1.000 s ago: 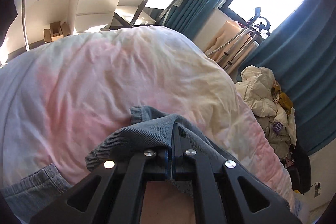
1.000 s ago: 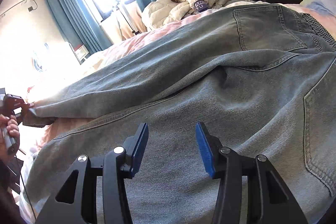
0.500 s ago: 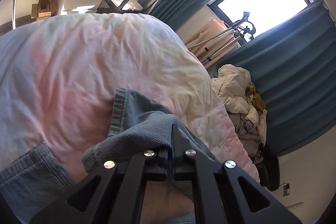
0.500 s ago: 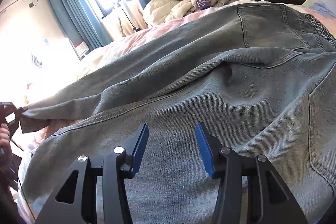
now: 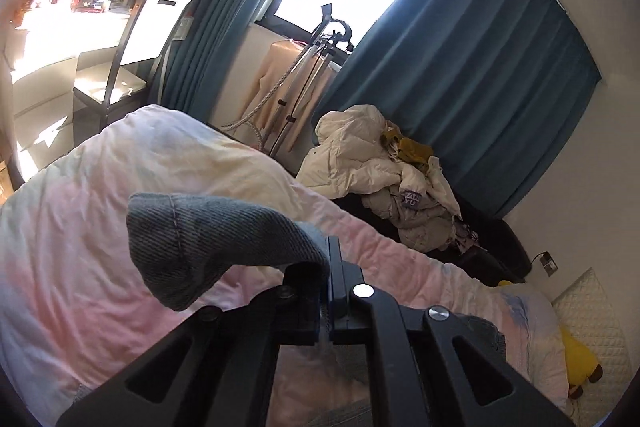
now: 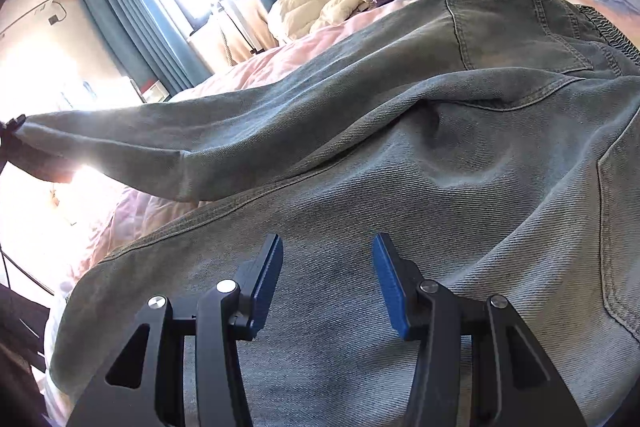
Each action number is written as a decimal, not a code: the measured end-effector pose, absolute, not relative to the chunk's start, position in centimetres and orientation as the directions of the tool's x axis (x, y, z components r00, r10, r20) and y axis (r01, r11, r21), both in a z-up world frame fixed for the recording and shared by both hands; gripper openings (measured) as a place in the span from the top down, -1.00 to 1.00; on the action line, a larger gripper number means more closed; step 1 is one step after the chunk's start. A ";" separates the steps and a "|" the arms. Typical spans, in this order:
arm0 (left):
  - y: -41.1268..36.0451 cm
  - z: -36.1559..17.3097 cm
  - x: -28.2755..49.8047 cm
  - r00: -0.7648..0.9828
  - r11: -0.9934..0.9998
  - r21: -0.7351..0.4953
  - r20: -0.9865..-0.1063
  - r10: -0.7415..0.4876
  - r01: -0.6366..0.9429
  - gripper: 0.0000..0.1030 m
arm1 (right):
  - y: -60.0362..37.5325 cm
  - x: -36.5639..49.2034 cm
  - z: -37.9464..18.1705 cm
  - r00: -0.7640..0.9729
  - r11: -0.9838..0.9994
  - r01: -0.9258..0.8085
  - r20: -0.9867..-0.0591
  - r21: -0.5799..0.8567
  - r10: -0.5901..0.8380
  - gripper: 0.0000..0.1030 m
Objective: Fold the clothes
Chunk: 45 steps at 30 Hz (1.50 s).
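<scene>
A pair of light-blue jeans lies spread over the bed, back pocket up. My left gripper is shut on the hem of one jeans leg, and the cuff flops over to the left of its fingers, lifted off the duvet. In the right wrist view that leg stretches taut toward the far left, raised above the bedding. My right gripper hovers low over the other leg, open, its blue pads apart with nothing between them.
The bed wears a pink and cream duvet. A heap of pale clothes sits on a dark seat by the teal curtains. A garment steamer, a chair and a yellow plush toy stand around the bed.
The left gripper has risen with the jeans hem and rolled; the leg now hangs clear of the duvet and pulls taut. The right gripper has stayed put.
</scene>
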State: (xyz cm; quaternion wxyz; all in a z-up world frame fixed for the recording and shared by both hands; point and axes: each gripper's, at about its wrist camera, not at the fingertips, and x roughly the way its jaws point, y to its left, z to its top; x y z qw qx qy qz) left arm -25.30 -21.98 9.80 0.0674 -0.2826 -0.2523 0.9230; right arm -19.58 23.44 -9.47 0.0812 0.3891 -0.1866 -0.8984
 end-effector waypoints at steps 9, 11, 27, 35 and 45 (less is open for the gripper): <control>-27.7 -8.5 -17.2 -0.642 -0.752 -0.555 -0.730 0.235 0.356 0.96 | 23.4 -19.4 -9.4 -0.675 -0.919 0.005 -0.677 0.393 -0.293 0.08; -27.2 -9.3 -16.7 -0.637 -0.738 -0.558 -0.736 0.229 0.380 0.96 | 23.3 -19.5 -9.4 -0.672 -0.921 0.010 -0.679 0.389 -0.294 0.08; -21.9 -4.4 -10.4 -0.682 -0.772 -0.500 -0.721 0.122 0.391 0.36 | 23.4 -20.1 -7.9 -0.640 -0.854 0.115 -0.619 0.508 -0.454 0.08; -15.7 -4.1 -9.5 -0.707 -0.842 -0.428 -0.702 0.080 0.329 0.15 | 28.6 -24.2 -9.6 -0.637 -0.726 0.024 -0.549 0.687 -0.541 0.08; -10.0 -7.7 -12.5 -0.649 -0.951 -0.221 -0.760 0.029 0.217 0.15 | 28.4 -28.0 -10.6 -0.645 -0.661 0.023 -0.493 0.750 -0.584 0.08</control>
